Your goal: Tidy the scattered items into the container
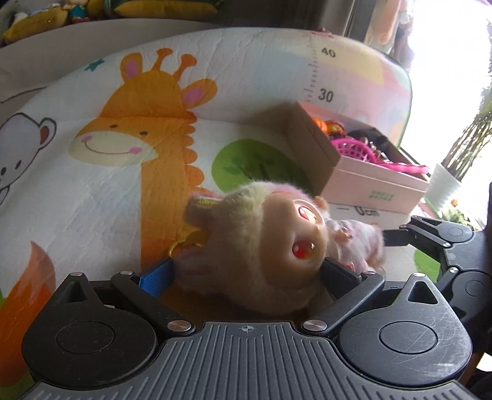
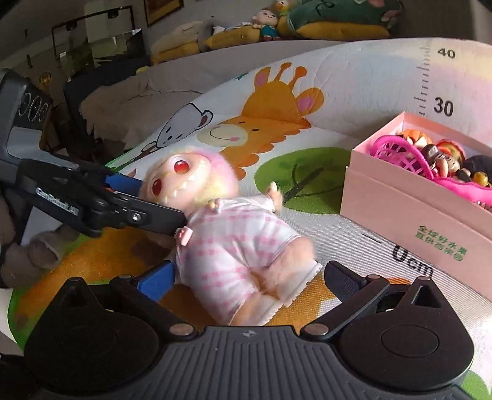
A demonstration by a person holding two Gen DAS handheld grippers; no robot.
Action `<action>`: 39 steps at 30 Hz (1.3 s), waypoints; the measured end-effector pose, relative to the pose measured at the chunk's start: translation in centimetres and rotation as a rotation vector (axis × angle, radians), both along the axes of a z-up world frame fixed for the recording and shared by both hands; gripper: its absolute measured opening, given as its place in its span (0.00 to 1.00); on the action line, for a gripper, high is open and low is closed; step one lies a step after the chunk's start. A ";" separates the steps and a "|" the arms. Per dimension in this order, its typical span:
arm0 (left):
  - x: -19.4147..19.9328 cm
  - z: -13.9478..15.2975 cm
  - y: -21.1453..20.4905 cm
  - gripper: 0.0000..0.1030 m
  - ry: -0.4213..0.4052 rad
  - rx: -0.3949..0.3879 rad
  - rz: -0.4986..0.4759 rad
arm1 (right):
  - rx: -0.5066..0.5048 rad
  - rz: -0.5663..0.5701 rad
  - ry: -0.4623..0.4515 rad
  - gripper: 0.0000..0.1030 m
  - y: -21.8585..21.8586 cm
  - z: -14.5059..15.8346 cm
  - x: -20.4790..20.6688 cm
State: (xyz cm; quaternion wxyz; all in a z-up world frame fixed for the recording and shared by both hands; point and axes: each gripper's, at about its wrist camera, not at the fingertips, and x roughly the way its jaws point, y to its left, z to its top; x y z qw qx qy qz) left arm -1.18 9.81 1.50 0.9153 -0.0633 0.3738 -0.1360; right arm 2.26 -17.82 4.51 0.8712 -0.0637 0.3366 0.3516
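Note:
A plush doll [image 2: 233, 240] with a pink-yellow furry head, red eyes and a pink checked suit lies on its back on the play mat. In the left wrist view its head [image 1: 255, 246] fills the gap of my open left gripper [image 1: 247, 274], with the blue pad behind the head and the black pad by the face. My right gripper [image 2: 249, 277] stands open around the doll's legs, with a small gap on the right side. The left gripper [image 2: 161, 201] also shows there, straddling the head. The pink box [image 2: 399, 221] stands to the right.
The box [image 1: 369, 184] holds a pink plastic basket [image 2: 396, 150] and several small figures. The giraffe-print mat [image 1: 92, 200] curls up behind it. Cushions and soft toys [image 2: 307, 24] line the back. A white plant pot [image 1: 446, 184] stands far right.

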 end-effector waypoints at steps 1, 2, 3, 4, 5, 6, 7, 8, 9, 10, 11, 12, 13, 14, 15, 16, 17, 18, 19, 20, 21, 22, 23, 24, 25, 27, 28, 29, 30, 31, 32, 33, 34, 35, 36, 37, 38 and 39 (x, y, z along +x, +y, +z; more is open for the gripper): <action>0.1 0.0 0.0 0.99 0.000 -0.003 0.000 | 0.004 -0.007 -0.005 1.00 -0.3 0.2 -0.1; 0.0 0.1 0.0 0.99 -0.004 -0.006 -0.001 | 0.007 -0.017 -0.013 1.00 -0.7 0.4 -0.2; -0.1 0.4 0.1 0.99 -0.014 -0.008 -0.004 | 0.009 -0.032 -0.025 1.00 -1.2 0.7 -0.3; -0.3 0.6 0.2 0.99 -0.024 -0.011 -0.007 | 0.010 -0.051 -0.042 1.00 -1.9 1.2 -0.6; -0.5 1.2 0.4 0.99 -0.043 -0.014 -0.007 | 0.016 -0.074 -0.064 1.00 -2.8 1.9 -0.8; -0.8 2.1 0.6 0.99 -0.077 -0.017 -0.005 | 0.030 -0.101 -0.094 1.00 -4.0 3.0 -1.1; -1.1 3.1 0.8 0.99 -0.108 -0.024 -0.003 | 0.049 -0.126 -0.121 1.00 -5.2 4.1 -1.4; -1.1 4.1 1.0 0.99 -0.133 -0.037 -0.009 | 0.071 -0.152 -0.143 1.00 -6.6 5.3 -1.4; -0.8 5.2 1.0 0.99 -0.154 -0.054 -0.023 | 0.094 -0.183 -0.161 1.00 -8.0 6.5 -1.2; -0.4 6.2 0.8 0.99 -0.169 -0.067 -0.039 | 0.116 -0.214 -0.173 1.00 -9.4 7.5 -0.8; 0.3 6.9 0.3 0.99 -0.171 -0.074 -0.059 | 0.136 -0.247 -0.176 1.00 -10.7 8.5 -0.1; 1.5 7.5 -0.5 0.99 -0.166 -0.075 -0.083 | 0.153 -0.280 -0.165 1.00 -11.8 9.1 1.1; 2.9 7.8 -1.6 0.99 -0.154 -0.072 -0.106 | 0.163 -0.319 -0.152 1.00 -12.8 9.3 2.7; 4.5 7.9 -2.9 0.99 -0.139 -0.062 -0.127 | 0.164 -0.362 -0.137 1.00 -13.7 9.2 4.4; 6.0 7.9 -4.2 0.99 -0.123 -0.048 -0.145 | 0.164 -0.400 -0.115 1.00 -14.4 8.9 6.2; 7.7 7.6 -5.5 0.99 -0.104 -0.035 -0.162 | 0.166 -0.436 -0.085 1.00 -15.2 8.4 8.1; 9.4 7.3 -6.7 0.99 -0.080 -0.026 -0.176 | 0.174 -0.472 -0.045 1.00 -15.9 7.8 10.1; 11.1 6.9 -7.8 0.99 -0.052 -0.025 -0.189 | 0.186 -0.502 0.003 1.00 -16.6 7.0 12.0; 12.7 6.4 -8.8 0.99 -0.015 -0.036 -0.201 | 0.198 -0.519 0.052 1.00 -17.2 6.1 13.6; 14.1 5.8 -9.6 0.99 0.021 -0.052 -0.217 | 0.212 -0.523 0.101 1.00 -17.6 5.2 15.1; 15.2 5.2 -10.2 0.99 0.056 -0.075 -0.236 | 0.231 -0.516 0.150 1.00 -17.9 4.3 16.5; 16.3 4.6 -10.9 0.99 0.091 -0.098 -0.256 | 0.252 -0.506 0.193 1.00 -18.2 3.4 17.5; 17.3 3.9 -11.5 0.99 0.127 -0.122 -0.279 | 0.264 -0.507 0.215 1.00 -18.4 2.8 18.2; 18.1 3.3 -12.0 0.99 0.158 -0.146 -0.304 | 0.266 -0.513 0.220 1.00 -18.4 2.4 18.6; 18.6 2.7 -12.3 0.99 0.183 -0.166 -0.323 | 0.264 -0.509 0.218 1.00 -18.2 2.2 18.7; 19.2 2.1 -12.9 1.00 0.206 -0.164 -0.323 | 0.249 -0.501 0.211 1.00 -17.7 2.3 18.6; 19.2 2.0 -13.0 1.00 0.207 -0.154 -0.320 | 0.239 -0.499 0.208 1.00 -17.4 2.4 18.5; 19.2 2.1 -12.8 1.00 0.211 -0.158 -0.319 | 0.227 -0.496 0.203 1.00 -17.0 2.4 18.3; 19.2 2.1 -12.4 1.00 0.220 -0.169 -0.317 | 0.218 -0.489 0.200 1.00 -16.6 2.5 18.3; 19.0 2.1 -11.9 1.00 0.229 -0.178 -0.312 | 0.215 -0.481 0.200 1.00 -16.0 2.6 18.2; 18.8 2.1 -11.3 1.00 0.237 -0.180 -0.303 | 0.217 -0.471 0.205 1.00 -15.3 2.7 18.2; 18.4 2.1 -10.6 1.00 0.244 -0.174 -0.292 | 0.221 -0.456 0.212 1.00 -14.5 2.8 18.2; 18.1 2.2 -9.8 1.00 0.249 -0.165 -0.282 | 0.221 -0.436 0.214 1.00 -13.6 2.9 18.3; 17.8 2.3 -8.8 1.00 0.254 -0.156 -0.272 | 0.219 -0.411 0.216 1.00 -12.4 3.0 18.4; 17.4 2.6 -7.6 1.00 0.259 -0.147 -0.261 | 0.216 -0.384 0.220 1.00 -11.1 3.0 18.6; 17.0 2.8 -6.3 1.00 0.263 -0.139 -0.246 | 0.217 -0.358 0.231 1.00 -9.7 2.8 18.9; 16.6 2.9 -4.8 1.00 0.265 -0.136 -0.225 | 0.221 -0.332 0.245 1.00 -8.2 2.6 19.3; 16.3 3.0 -3.2 1.00 0.266 -0.138 -0.202 | 0.225 -0.308 0.254 1.00 -6.7 2.4 19.7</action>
